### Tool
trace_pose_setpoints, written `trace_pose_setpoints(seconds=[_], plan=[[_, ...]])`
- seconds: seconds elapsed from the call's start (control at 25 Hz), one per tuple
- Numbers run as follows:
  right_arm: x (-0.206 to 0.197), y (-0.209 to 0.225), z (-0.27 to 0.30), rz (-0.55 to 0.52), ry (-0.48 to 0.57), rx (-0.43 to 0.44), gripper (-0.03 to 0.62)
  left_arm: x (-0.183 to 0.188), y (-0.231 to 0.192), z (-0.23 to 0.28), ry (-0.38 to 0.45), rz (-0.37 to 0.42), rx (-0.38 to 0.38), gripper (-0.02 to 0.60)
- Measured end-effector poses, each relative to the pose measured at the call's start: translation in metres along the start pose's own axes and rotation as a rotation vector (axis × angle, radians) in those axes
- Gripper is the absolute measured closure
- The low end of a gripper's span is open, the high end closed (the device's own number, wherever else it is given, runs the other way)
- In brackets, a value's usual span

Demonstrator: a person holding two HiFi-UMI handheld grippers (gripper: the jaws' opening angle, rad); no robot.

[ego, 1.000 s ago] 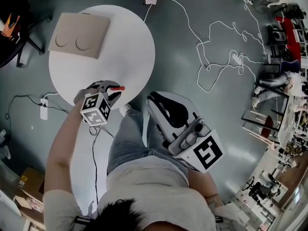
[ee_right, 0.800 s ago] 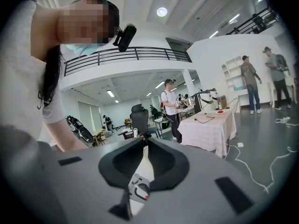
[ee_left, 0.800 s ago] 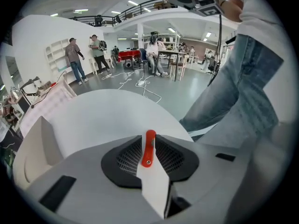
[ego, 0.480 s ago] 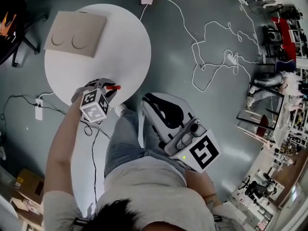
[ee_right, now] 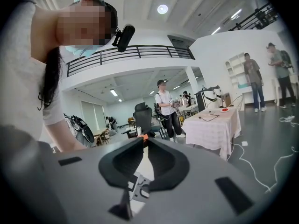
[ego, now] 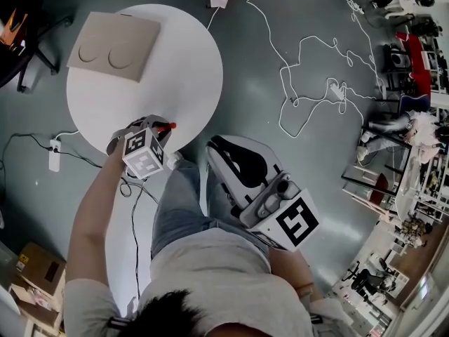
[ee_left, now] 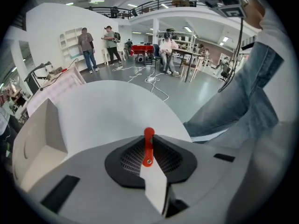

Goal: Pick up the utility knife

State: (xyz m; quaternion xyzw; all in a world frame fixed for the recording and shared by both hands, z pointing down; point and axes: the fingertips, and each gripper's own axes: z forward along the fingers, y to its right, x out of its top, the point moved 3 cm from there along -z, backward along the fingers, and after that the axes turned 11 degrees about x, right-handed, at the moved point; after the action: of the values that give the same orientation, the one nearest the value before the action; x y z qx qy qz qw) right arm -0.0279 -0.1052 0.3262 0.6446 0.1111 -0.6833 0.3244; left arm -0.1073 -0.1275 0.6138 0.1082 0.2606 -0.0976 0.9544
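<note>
Knife: the utility knife (ee_left: 148, 146) is already in the left gripper (ee_left: 148, 138), whose fingers (ee_left: 128, 160) are closed on it. We see only its red body. It runs straight along the line of the fingers, with the rounded end poking out just past the tips. From the head view the red end (ego: 168, 126) points out to the person's right, over the near edge of the worktop (ego: 182, 69).

We judge the knife to be off the surface, but no view shows the gap plainly.

The right gripper (ee_right: 144, 141) is well apart, held low in front of the person's body and angled away from the worktop. Its fingers (ee_right: 119, 164) meet at the tips and we see nothing between them. So the left side is the only one in play.

Surface: round, white and smooth. A flat cardboard piece (ego: 116, 48) with two round impressions lies on the far side, well clear of the knife.

Room: grey floor with a loose white cable (ego: 309, 69) trailing across it, and a power strip (ego: 54, 154) beside the worktop. It is a large open hall, with people and furniture in the distance.
</note>
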Motion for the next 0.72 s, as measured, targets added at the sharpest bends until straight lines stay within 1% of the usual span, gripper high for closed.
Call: trace_pose_setpoints(seconds=[0.12,0.28,0.48,0.72], plan=[[0.001,0.001,0.000,-0.004,0.001,0.002,0.571,0.000,-0.003,-0.004,0.023,-0.046,0.024,0.525],[0.001,0.002,-0.002,-0.011,0.000,0.014,0.571,0.014,-0.010,-0.017,0.087,-0.128,0.067,0.525],[0.004,0.002,-0.010,-0.025,-0.001,0.055,0.571,0.043,-0.021,-0.047,0.217,-0.274,0.158,0.525],[0.015,-0.004,-0.011,-0.049,0.009,0.143,0.571,0.080,-0.027,-0.104,0.378,-0.390,0.288,0.525]])
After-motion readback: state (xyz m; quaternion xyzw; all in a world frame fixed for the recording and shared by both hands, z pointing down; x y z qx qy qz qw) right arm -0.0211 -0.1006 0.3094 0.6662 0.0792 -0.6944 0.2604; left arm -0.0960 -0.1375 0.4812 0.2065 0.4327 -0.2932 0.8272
